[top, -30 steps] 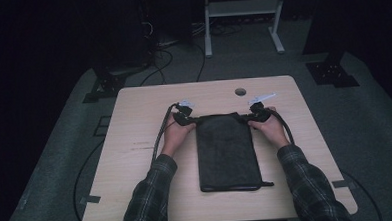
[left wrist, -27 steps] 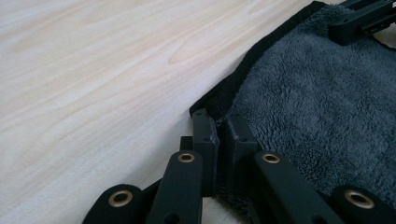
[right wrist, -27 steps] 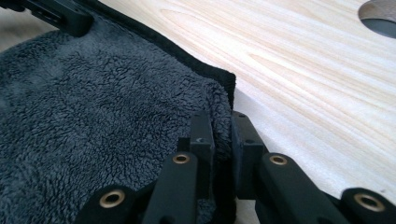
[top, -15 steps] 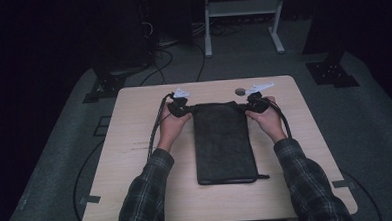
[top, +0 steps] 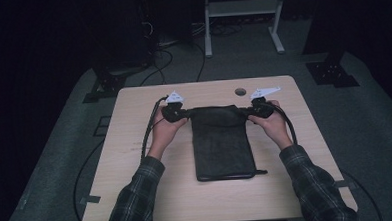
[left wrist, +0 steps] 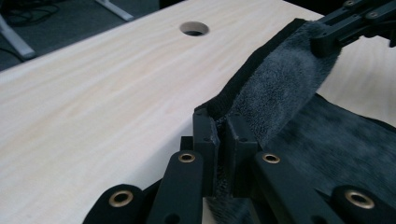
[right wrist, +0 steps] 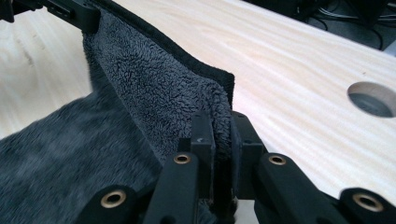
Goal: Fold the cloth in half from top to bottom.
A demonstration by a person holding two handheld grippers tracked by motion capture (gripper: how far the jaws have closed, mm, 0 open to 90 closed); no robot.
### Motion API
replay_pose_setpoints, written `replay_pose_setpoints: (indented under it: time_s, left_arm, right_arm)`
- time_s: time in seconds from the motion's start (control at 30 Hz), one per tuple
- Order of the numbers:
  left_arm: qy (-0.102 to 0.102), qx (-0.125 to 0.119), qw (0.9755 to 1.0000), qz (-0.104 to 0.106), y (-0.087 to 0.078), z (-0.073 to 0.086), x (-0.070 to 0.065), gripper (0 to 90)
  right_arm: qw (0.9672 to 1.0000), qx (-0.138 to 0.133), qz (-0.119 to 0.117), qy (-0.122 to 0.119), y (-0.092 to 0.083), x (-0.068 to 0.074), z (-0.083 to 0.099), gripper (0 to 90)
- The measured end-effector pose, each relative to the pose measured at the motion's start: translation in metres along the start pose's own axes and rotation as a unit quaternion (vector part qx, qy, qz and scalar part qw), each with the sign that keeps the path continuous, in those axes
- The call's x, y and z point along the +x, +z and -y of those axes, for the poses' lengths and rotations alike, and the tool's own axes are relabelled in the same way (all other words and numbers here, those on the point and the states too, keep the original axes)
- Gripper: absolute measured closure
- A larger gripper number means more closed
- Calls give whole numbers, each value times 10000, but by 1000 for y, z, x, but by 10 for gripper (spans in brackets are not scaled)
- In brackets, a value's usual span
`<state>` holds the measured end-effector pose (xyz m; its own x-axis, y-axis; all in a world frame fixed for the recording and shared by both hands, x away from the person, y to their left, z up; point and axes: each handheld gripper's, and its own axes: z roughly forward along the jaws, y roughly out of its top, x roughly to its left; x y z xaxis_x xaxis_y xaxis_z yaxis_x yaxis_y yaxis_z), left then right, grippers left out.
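Note:
A dark grey fleecy towel (top: pixel 220 144) lies lengthwise on the light wooden table (top: pixel 135 143), its far edge lifted off the surface. My left gripper (top: pixel 180 112) is shut on the towel's far left corner (left wrist: pixel 224 105). At the far right corner (right wrist: pixel 219 100) my right gripper (top: pixel 251 109) is shut on the cloth. The far hem stretches taut between the two grippers. In the left gripper view the right gripper (left wrist: pixel 345 23) shows at top right; in the right gripper view the left gripper (right wrist: pixel 70 11) shows at top left.
A round cable hole (top: pixel 240 91) pierces the table just beyond the towel. Black cables (top: pixel 147 132) trail from the grippers along the table. A white metal stand (top: pixel 242 18) and dark equipment stand on the floor behind.
Both grippers have drawn back toward me a little, with the towel's far edge lifted and the cloth bunching into a shorter shape.

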<state>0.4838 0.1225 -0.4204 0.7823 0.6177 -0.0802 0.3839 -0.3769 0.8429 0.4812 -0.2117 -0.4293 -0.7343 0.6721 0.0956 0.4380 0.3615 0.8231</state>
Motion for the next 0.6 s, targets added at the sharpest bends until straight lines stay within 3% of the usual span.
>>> replay_pose_setpoints:
  time_s: [0.4, 0.6]
  left_arm:
    - [28, -133, 9992, 373, -20, 24, -30, 843]
    - [229, -88, 9987, 452, -35, 31, -46, 842]
  right_arm:
    - [9996, -68, -248, -122, -19, 22, 29, 812]
    - [9990, -78, -363, -256, -32, 41, 39, 812]
